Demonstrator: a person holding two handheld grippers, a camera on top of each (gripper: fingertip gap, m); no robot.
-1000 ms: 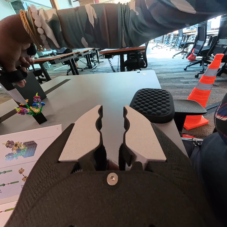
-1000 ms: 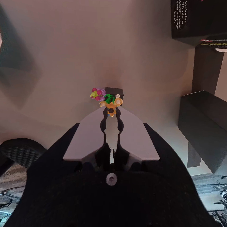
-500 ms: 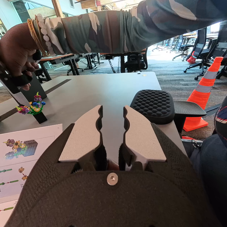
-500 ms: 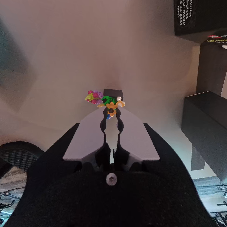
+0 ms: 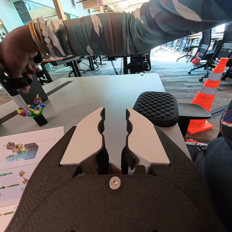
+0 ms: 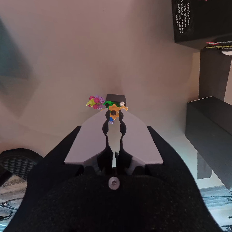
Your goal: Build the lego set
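A small lego flower bouquet (image 5: 33, 110) stands in a black block base (image 5: 40, 119) on the grey table (image 5: 100, 94). My right gripper (image 6: 114, 111) looks down on it, and its narrow jaws are closed on the orange sunflower (image 6: 113, 113). A pink and purple cluster (image 6: 96, 102) sticks out to the left. In the left wrist view this gripper's finger (image 5: 21, 103), held by a hand, touches the bouquet's top. My left gripper (image 5: 115, 110) is open and empty above the table's near edge.
An open instruction booklet (image 5: 25, 150) lies at the near left. A camouflage sleeve (image 5: 113, 35) crosses above the table. A black chair armrest (image 5: 155, 108) and an orange cone (image 5: 208, 97) are on the right. Black boxes (image 6: 200, 18) (image 6: 210, 131) stand beside the bouquet. One gripper's finger ends stand about 30 cm off the other's.
The bouquet has turned a little under the right gripper, with the pink and purple cluster swinging out to the left. The left gripper stays open and almost still.
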